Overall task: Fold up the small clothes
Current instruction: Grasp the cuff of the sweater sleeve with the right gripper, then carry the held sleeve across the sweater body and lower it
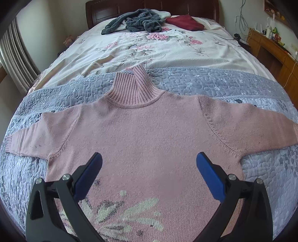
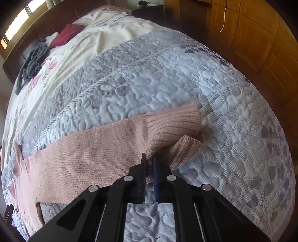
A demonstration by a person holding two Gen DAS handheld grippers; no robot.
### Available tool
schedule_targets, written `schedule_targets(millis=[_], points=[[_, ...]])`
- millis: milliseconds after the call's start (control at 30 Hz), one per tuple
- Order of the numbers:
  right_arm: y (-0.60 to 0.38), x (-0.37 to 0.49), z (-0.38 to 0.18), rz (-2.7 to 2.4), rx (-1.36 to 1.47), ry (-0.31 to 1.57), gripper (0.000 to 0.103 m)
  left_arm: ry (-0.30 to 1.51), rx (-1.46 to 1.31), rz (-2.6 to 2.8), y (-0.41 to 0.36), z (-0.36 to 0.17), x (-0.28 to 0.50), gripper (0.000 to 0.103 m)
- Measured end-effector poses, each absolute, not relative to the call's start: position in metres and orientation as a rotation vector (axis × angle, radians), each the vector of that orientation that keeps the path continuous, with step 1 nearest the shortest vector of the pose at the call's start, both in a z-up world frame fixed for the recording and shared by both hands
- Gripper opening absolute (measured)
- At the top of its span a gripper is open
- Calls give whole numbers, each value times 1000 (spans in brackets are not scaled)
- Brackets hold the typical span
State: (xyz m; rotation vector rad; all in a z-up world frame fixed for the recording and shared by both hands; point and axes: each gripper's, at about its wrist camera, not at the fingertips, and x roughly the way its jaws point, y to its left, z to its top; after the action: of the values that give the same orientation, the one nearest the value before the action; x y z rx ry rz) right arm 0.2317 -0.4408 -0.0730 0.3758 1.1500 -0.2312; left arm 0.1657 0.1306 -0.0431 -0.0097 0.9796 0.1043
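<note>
**One cuff pinched, one gripper spread over a pink sweater**

One pink sweater (image 1: 149, 134) lies flat on the bed (image 1: 232, 83), front up, over the grey quilt (image 1: 204, 82) near the foot edge, sleeves stretched out towards both side edges. The left gripper (image 1: 149, 162) hangs above the sweater's lower body, its blue fingers (image 1: 208, 175) spread wide and gripping nothing; the knit shows between them. The right gripper (image 2: 149, 160) is at the end of one sleeve (image 2: 89, 149), fingers clenched on the ribbed cuff (image 2: 175, 126), which bunches and lifts at the pinch, with a flap of rib turned over beside it.

Further up the bed, on the floral sheet (image 1: 149, 46) near the headboard (image 1: 104, 11), lie a rumpled grey garment (image 1: 136, 22) and a dark red cloth (image 1: 184, 22), both well apart from the sweater. Wooden cabinets (image 2: 251, 33) stand along one side of the bed. Nothing lies on the sweater itself.

The sweater has a ribbed roll collar (image 1: 134, 87), one corner of it turned over, and a pale flower pattern (image 1: 126, 214) knitted near the hem. Small dark specks dot the knit.
</note>
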Motion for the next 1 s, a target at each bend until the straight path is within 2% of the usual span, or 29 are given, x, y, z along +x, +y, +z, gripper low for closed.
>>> schedule_targets(millis=[167,533,1000], points=[[-403,227,-51,-80,438,1087,6,1003,-45,109,145,-47,163,100],[-249,257,-27,288,400,1062,6,1023,-66,133,181,-54,149,100],[-98,264,-80,479,263,1204,7,1040,-100,112,205,-63,146,100]])
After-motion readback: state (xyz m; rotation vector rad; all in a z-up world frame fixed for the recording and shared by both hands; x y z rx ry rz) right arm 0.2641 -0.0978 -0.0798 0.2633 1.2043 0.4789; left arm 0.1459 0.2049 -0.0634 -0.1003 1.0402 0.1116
